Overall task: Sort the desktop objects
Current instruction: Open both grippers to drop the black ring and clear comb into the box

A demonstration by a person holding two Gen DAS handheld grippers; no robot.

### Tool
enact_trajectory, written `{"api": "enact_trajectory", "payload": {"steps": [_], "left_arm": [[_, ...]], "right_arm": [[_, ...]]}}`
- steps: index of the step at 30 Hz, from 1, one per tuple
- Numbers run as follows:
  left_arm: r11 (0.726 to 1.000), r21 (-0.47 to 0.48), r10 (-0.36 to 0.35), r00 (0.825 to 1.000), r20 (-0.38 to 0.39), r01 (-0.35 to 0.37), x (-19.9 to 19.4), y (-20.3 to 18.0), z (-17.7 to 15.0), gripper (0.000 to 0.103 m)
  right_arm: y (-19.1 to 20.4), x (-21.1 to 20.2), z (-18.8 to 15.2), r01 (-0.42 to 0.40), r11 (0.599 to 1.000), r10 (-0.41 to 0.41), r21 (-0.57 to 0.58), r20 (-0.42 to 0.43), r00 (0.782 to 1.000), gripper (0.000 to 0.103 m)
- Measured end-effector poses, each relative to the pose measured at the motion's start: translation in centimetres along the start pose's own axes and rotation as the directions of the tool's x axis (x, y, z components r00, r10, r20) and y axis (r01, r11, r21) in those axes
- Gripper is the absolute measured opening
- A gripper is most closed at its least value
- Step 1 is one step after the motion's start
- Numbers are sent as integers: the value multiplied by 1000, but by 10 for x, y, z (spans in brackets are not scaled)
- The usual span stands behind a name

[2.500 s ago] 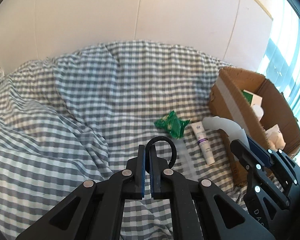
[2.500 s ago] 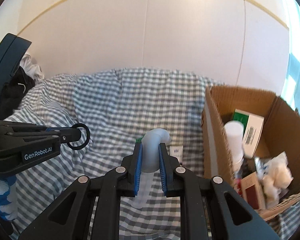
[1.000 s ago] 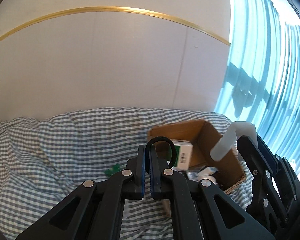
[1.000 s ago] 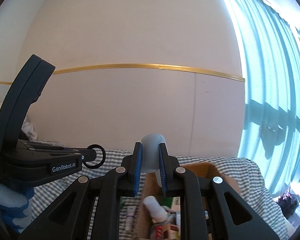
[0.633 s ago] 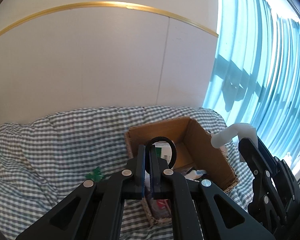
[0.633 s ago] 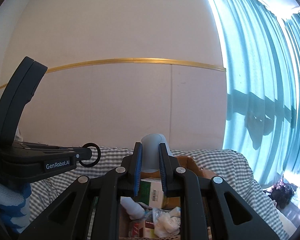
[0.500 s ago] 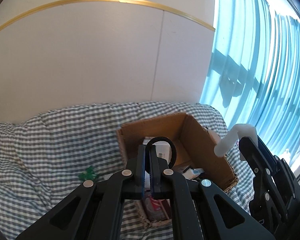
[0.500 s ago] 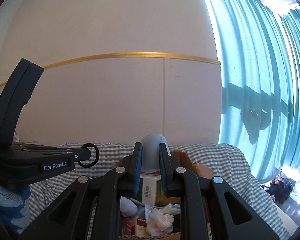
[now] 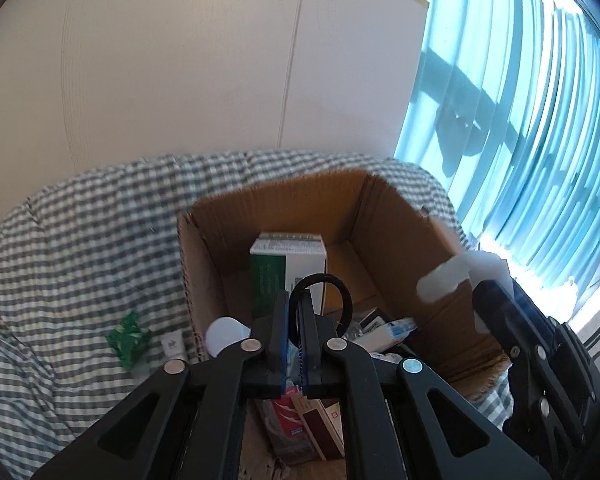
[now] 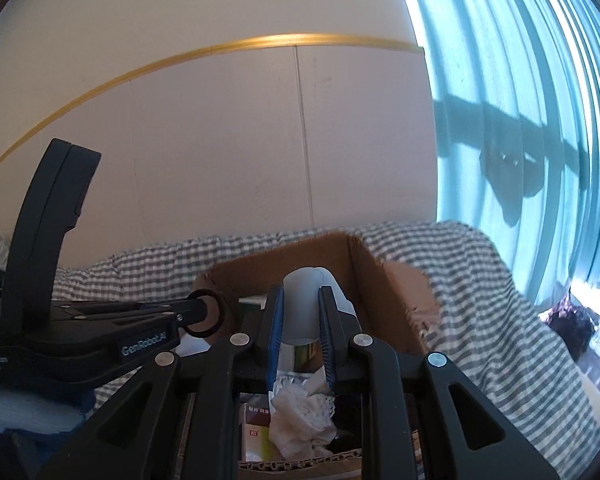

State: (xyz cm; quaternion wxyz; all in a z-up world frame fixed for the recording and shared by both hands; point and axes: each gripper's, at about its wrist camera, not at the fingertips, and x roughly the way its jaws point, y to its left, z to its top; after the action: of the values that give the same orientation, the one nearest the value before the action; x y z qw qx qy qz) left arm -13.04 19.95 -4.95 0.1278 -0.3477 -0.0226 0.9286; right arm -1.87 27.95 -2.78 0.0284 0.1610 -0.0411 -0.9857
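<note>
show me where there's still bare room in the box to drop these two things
Inside the cardboard box, bare floor shows at the far right corner, between the green-and-white carton and the right wall. The near half is crowded with packets and crumpled tissue. The checked cloth left of the box is free beyond the green wrapper.

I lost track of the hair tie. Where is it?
The hair tie is pinched in the left gripper, held over the cardboard box, in front of the green-and-white carton.
</note>
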Motion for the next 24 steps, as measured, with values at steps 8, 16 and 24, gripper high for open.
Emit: {"api": "enact_trajectory", "payload": {"steps": [8, 16, 24], "left_arm": [[1000, -5, -1, 997, -80, 1, 31, 9, -10, 21], [1000, 21, 12, 999, -43, -11, 12, 6, -10, 66], [998, -47, 32, 999, 42, -30, -34, 21, -2, 97]], "right_arm": [[-4, 12, -13, 25, 999, -23, 24, -64, 998, 21], [-1, 8, -8, 67, 998, -67, 7, -45, 997, 25], [1, -10, 7, 101, 995, -102, 12, 17, 995, 37]]}}
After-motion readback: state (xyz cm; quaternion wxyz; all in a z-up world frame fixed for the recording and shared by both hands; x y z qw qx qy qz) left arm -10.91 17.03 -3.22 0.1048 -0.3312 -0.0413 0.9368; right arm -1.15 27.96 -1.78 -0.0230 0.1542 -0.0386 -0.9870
